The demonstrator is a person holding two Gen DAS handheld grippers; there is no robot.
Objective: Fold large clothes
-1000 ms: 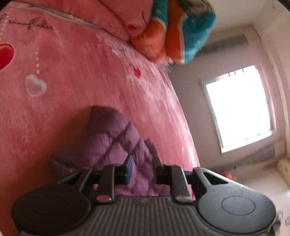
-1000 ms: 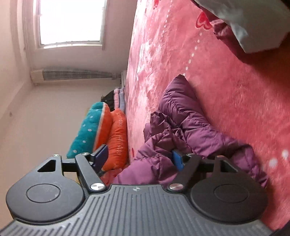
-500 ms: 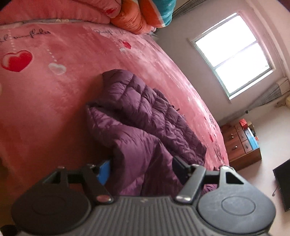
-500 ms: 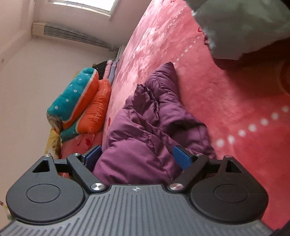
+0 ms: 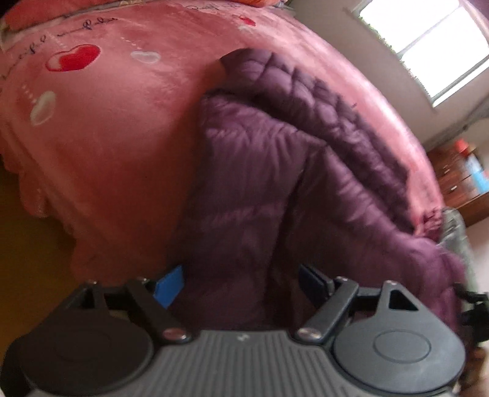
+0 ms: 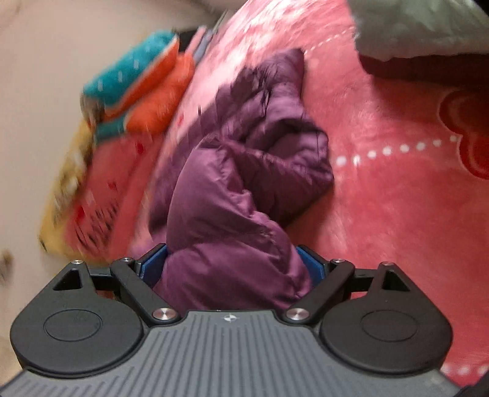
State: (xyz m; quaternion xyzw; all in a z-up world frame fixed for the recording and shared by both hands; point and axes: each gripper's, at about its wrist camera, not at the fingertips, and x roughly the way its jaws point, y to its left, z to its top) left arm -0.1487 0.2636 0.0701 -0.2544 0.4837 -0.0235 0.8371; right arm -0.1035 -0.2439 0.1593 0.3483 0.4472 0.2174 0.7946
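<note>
- The coat [image 5: 275, 171], a purple quilted down one, lies bunched and partly folded on the bed [image 5: 116, 128], which has a pink blanket with red and white hearts.
- In the left wrist view the coat runs from mid-bed down to the bed's near edge, where its lower end meets the left gripper [image 5: 241, 282].
- The left gripper is tipped steeply down over that near edge. Its jaws are opening, one blue pad [image 5: 169, 285] to the left of the coat and the dark one to the right.
- Coat fabric sits between the left fingers, but the left pad stands clear of it; no squeeze shows.
- The right gripper [image 6: 230, 262] slants down more gently and looks along the coat's length toward the cushions [image 6: 143, 91], teal and orange, at the far end of the bed.
- Its jaws are spread wide, with a puffy fold of the coat bulging between the blue pads [image 6: 152, 264]. The fold fills the gap and seems to brush both pads; the fabric looks loose, not pinched.
- A grey-white cloth [image 6: 421, 27] lies at the bed's far right corner in the right wrist view, well apart from the coat.
- A window [image 5: 434, 45] and a wooden dresser [image 5: 458, 183] show beyond the bed's right edge in the left wrist view.
- Both views are blurred toward their edges.
</note>
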